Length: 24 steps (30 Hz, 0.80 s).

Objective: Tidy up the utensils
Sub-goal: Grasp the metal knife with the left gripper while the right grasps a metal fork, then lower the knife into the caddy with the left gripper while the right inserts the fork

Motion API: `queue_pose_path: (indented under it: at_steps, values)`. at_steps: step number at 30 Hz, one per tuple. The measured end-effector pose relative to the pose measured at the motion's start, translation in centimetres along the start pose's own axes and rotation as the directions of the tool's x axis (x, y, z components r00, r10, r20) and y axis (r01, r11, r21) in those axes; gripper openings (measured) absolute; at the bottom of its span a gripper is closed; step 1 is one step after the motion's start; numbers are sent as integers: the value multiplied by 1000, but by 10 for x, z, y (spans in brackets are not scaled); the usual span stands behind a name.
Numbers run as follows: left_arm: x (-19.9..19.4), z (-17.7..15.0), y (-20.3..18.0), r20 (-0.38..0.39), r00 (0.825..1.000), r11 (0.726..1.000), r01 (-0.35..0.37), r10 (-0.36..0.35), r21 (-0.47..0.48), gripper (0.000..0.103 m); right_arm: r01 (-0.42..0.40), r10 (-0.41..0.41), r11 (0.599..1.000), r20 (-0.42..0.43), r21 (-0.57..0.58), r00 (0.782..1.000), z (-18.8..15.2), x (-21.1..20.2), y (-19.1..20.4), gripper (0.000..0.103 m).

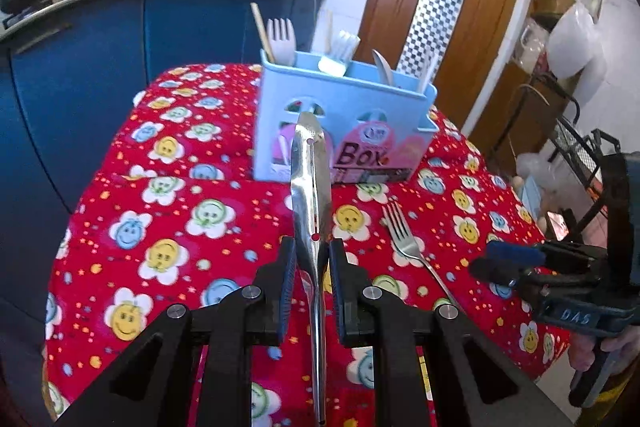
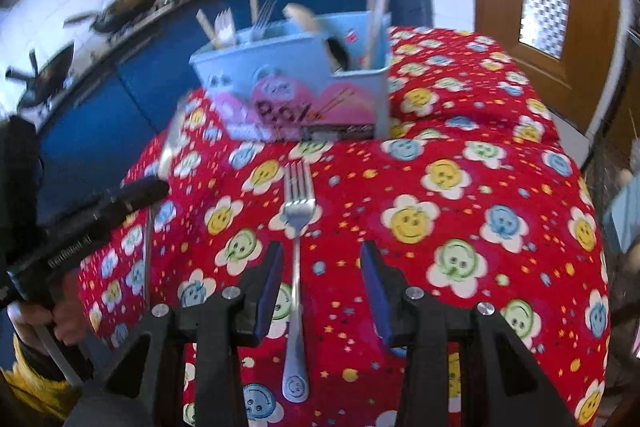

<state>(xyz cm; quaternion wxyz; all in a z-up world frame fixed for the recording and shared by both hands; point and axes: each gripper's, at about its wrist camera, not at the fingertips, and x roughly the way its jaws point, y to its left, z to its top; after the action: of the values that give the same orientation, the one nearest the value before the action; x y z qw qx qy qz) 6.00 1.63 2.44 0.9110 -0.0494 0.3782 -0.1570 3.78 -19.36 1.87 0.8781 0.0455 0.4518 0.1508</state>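
Steel glints where our left gripper (image 1: pixel 312 259) pinches a butter knife (image 1: pixel 310 187) whose tip hides part of the blue utensil box (image 1: pixel 360 115), while our right gripper (image 2: pixel 320 267) gapes over the blurred tablecloth's (image 2: pixel 480 167) fork (image 2: pixel 297 227).

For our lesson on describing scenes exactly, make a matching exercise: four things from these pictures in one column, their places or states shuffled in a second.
Things
1. metal utensil
2. steel fork
3. blue box
4. right claw

States
A. open above a fork handle
B. gripped in the left claw
C. flat on the red cloth
D. upright, holding utensils

Pairs: 1-B, 2-C, 3-D, 4-A
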Motion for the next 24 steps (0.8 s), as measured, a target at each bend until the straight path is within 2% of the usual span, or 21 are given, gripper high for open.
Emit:
queue_pose_path:
  at_steps: [3,6,15,18,20,24]
  values:
    - [-3,1,5,20,1000,1000,-5,5,-10,17,-6,3,999,-80,-45,997,7,15,10,40]
    - [-4,1,12,40,999,999,1,1,-33,17,8,-18,997,-138,-71,990,12,29,16,31]
    - [-11,1,22,84,996,998,-1,6,-65,17,8,-46,991,-277,-137,960,24,55,31,17]
    - [-12,2,23,88,996,998,2,4,-66,17,1,-43,991,-304,-137,952,27,61,31,15]
    - [-13,3,23,92,996,998,8,-2,-68,17,-5,-40,990,-319,-141,947,28,62,29,8]
    - [-19,8,23,119,993,998,23,-15,-66,17,-44,12,995,-337,-88,942,31,63,17,5]
